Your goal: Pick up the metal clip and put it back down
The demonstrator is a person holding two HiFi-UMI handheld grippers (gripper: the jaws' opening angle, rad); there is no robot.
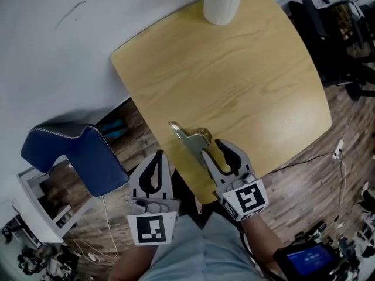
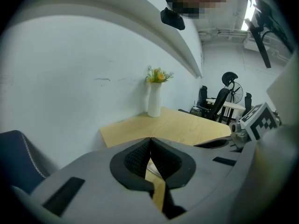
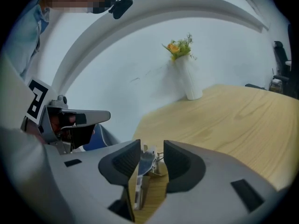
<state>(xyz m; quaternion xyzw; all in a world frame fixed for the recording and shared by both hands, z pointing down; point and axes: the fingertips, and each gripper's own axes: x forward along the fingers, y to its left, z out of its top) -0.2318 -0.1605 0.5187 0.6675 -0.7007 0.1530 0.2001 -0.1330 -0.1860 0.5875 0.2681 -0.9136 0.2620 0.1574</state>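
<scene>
Table: pale wood, visible grain, smooth satin top. Metal clip, 6 o'clock edge of table: bare bright metal, reflective. Vase, 12 o'clock: white, ribbed, matt. Right gripper fingers: matt grey plastic, black ribbed pads. Chair, 8 o'clock: blue cloth-like cover, white stitching. Floor: dark wood planks.

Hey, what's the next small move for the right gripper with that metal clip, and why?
Probably close the right gripper on the metal clip. Its jaws stand apart with the clip between them, not yet pressed, and the clip rests on the wooden table. The left gripper is shut on nothing.
</scene>
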